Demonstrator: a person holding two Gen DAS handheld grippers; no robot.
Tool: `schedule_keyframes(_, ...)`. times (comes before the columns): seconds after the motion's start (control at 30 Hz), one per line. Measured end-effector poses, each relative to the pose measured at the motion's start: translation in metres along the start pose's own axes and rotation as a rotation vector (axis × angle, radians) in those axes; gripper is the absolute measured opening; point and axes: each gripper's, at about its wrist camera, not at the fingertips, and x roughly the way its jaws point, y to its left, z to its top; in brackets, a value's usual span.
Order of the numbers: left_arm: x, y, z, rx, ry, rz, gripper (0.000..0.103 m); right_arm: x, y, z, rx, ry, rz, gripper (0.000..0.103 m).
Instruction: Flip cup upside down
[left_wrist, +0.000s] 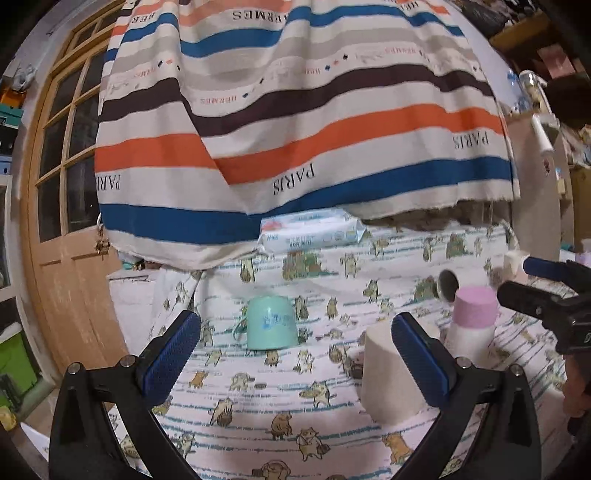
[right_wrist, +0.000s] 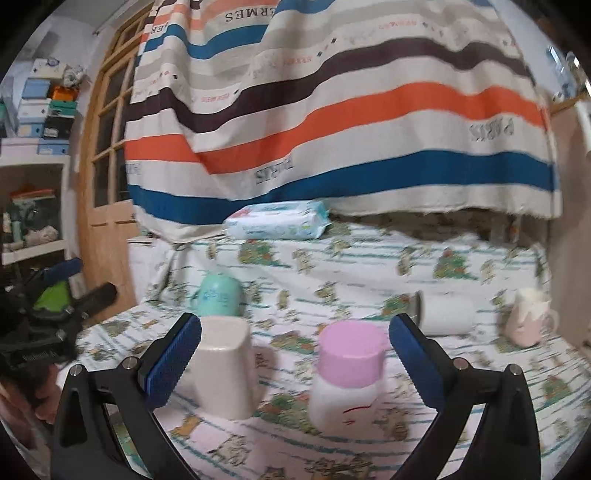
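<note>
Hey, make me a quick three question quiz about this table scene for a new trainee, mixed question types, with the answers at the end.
1. True or false: the mint green cup already stands rim down on the cloth.
2. Which lies on its side? A the white cup, B the pink-capped bottle, C the beige cup.
3. Fill in: the left hand-held gripper is ____, holding nothing.

Key: 1 true; 2 A; 3 open.
</note>
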Motion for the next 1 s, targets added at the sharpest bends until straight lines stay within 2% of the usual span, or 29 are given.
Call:
schedule_keyframes(0.1, 0.008, 0.004, -0.008, -0.048, 0.035, -0.025, 0.103, 0.005, 0.003, -0.007, -0.004, -0.005, -0.009, 0.103)
schedule_keyframes(0.23, 0.013, 0.007, -0.019, -0.071, 0.035, -0.031, 0.103, 0.014, 0.002, -0.015, 0.005, 0.006, -0.029, 0.103)
schedule_keyframes(0.33, 0.011, 0.012, -0.02, -0.099, 0.026, -0.068, 0.103, 0.019, -0.002, -0.019, 0.025, 0.018, -0.046, 0.103)
schedule_keyframes(0.43, 0.015, 0.01, -0.02, -0.091, 0.043, -0.039, 0.103, 0.021, -0.004, -0.02, 0.039, 0.023, -0.037, 0.103)
schedule_keyframes(0.5, 0.016, 0.008, -0.02, -0.083, 0.047, -0.057, 0.103, 0.023, -0.001, -0.02, 0.021, 0.037, -0.056, 0.103)
schedule_keyframes(0.6, 0.015, 0.01, -0.019, -0.091, 0.045, -0.039, 0.103, 0.035, 0.009, -0.021, -0.03, 0.095, -0.088, 0.103)
schedule_keyframes(1.0, 0.023, 0.014, -0.02, -0.108, 0.092, 0.01, 0.103, 0.03, 0.004, -0.022, -0.005, 0.078, -0.092, 0.103)
